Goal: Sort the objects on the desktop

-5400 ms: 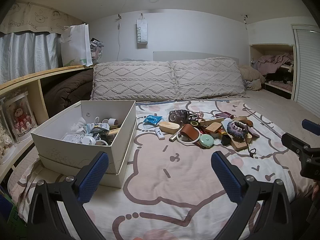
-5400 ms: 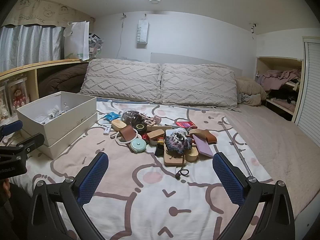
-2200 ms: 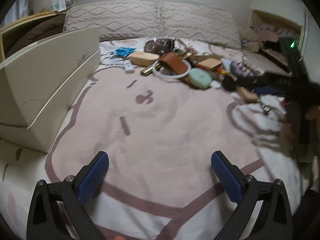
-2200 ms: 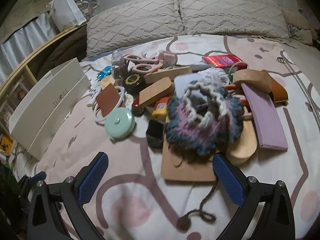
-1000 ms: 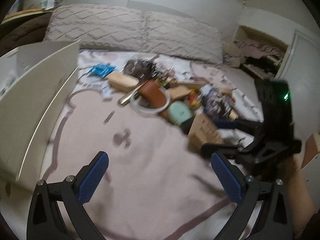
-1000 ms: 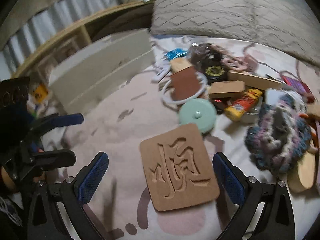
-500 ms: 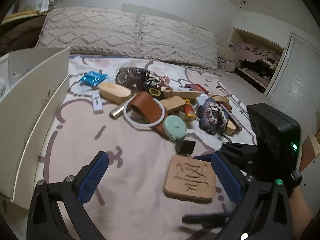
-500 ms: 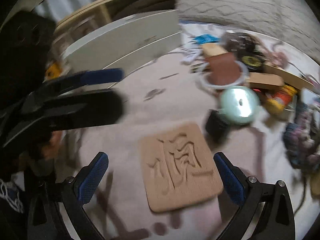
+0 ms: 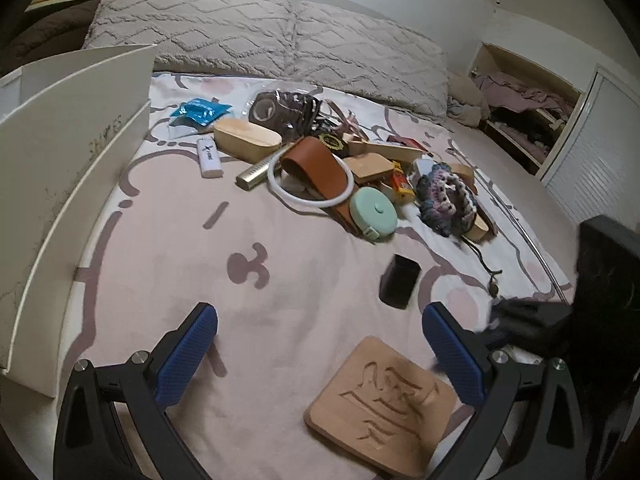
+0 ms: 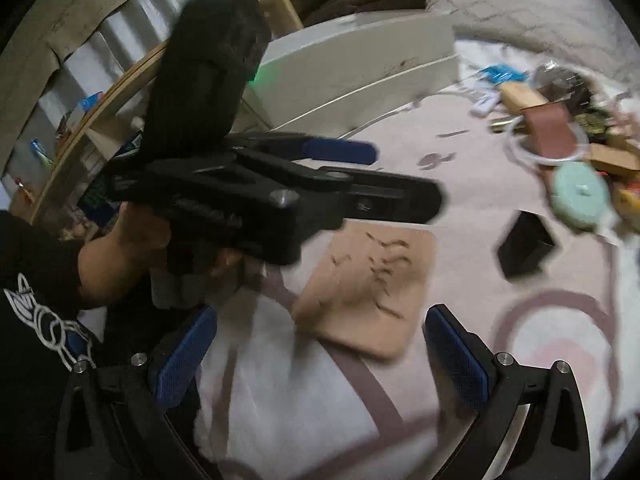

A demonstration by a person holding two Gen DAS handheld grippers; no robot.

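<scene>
A square wooden coaster (image 9: 384, 408) with a carved character lies flat on the pink bedspread, just ahead of my open, empty left gripper (image 9: 320, 344). It also shows, blurred, in the right wrist view (image 10: 368, 284), ahead of my open, empty right gripper (image 10: 320, 348). A small black box (image 9: 400, 286) lies beyond it. A pile of desktop objects sits further back: a mint round case (image 9: 374, 214), a brown leather strap (image 9: 320, 166), a white ring (image 9: 310, 196), a knitted pouch (image 9: 446, 196). The left gripper also shows side-on in the right wrist view (image 10: 400, 184).
A white open box (image 9: 60, 184) stands at the left on the bed. Two pillows (image 9: 280, 40) lie at the head. A shelf with clothes (image 9: 520, 100) is at the far right. A wooden shelf edge (image 10: 120, 92) runs along the bed's left side.
The right gripper pulled the wooden coaster out of the pile, laid it on the open bedspread and let go. Both grippers have since swung low toward the coaster; the right view is motion-blurred.
</scene>
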